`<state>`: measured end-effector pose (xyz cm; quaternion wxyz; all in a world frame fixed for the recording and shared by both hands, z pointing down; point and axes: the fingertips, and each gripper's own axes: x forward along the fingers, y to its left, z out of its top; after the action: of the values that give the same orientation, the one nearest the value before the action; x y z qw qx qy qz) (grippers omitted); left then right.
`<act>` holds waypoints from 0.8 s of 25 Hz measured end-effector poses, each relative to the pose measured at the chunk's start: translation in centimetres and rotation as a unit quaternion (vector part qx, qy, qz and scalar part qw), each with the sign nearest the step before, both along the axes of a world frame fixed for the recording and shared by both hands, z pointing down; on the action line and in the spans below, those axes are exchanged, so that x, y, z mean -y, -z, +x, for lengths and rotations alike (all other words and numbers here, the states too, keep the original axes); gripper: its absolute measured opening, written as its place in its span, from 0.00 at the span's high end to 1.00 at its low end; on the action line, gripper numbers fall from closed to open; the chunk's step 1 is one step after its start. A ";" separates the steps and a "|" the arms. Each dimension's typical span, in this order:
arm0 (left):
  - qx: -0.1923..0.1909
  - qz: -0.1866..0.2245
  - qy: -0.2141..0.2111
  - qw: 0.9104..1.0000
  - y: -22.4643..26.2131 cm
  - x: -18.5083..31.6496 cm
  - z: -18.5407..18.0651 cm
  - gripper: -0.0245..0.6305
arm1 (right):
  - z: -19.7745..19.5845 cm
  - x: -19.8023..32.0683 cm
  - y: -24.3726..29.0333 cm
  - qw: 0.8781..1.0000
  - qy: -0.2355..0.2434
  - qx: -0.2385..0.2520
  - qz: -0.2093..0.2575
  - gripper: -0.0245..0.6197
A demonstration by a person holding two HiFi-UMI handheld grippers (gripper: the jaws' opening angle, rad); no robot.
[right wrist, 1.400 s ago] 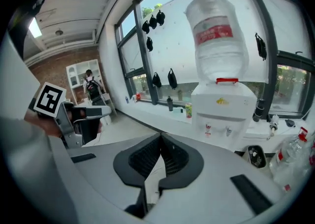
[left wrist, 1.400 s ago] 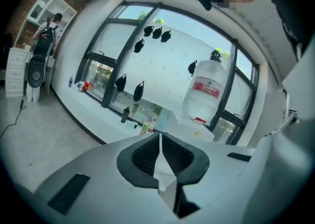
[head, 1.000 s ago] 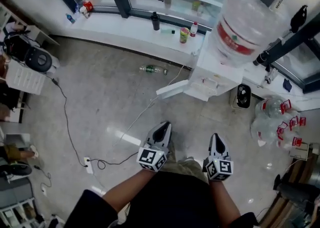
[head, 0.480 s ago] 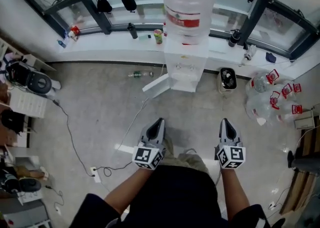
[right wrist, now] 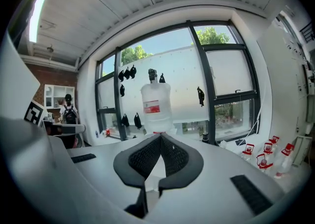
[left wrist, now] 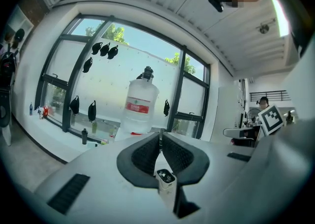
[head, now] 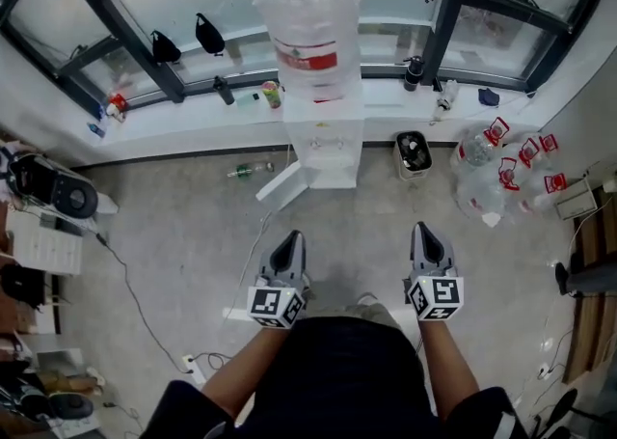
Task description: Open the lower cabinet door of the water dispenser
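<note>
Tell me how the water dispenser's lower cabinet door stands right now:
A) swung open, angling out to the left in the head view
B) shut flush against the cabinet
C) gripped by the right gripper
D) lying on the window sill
A: in the head view the lower cabinet door angles out leftward from the base of the water dispenser, while the left gripper and right gripper are shut and clear of it.

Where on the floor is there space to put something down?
The bare floor between the water dispenser, the left claw and the right claw is free. Crowded spots: the bin and empty bottles right of the dispenser, the open door left of it.
</note>
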<state>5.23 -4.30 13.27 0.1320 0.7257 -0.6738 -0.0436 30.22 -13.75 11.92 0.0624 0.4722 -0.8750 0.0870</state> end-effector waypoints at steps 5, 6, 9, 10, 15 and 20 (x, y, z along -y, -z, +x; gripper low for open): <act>0.006 0.004 0.009 1.000 0.8 1.8 -3.0 0.94 | -1.7 1.4 0.9 1.000 -0.007 -0.010 0.008 0.96; 0.006 0.005 0.011 1.000 0.9 2.1 -3.5 0.94 | -2.0 1.7 0.9 1.000 -0.007 -0.012 0.007 0.97; 0.008 0.012 0.015 1.000 1.4 3.1 -4.8 0.94 | -2.9 2.4 0.6 1.000 -0.005 -0.018 0.004 0.97; 0.010 0.014 0.016 1.000 1.6 3.4 -5.2 0.94 | -3.2 2.6 0.6 1.000 -0.004 -0.019 0.003 0.97; 0.002 0.011 0.024 1.000 1.3 4.2 -6.5 0.94 | -4.5 3.6 0.7 1.000 0.005 -0.030 0.004 0.97; -0.010 0.002 0.025 1.000 0.1 4.3 -7.2 0.94 | -5.3 4.2 0.7 0.999 0.003 -0.037 0.005 0.97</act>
<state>-1.94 -8.61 13.12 0.1362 0.7084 -0.6903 -0.0561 24.88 -17.94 11.22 0.0925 0.4731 -0.8738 0.0647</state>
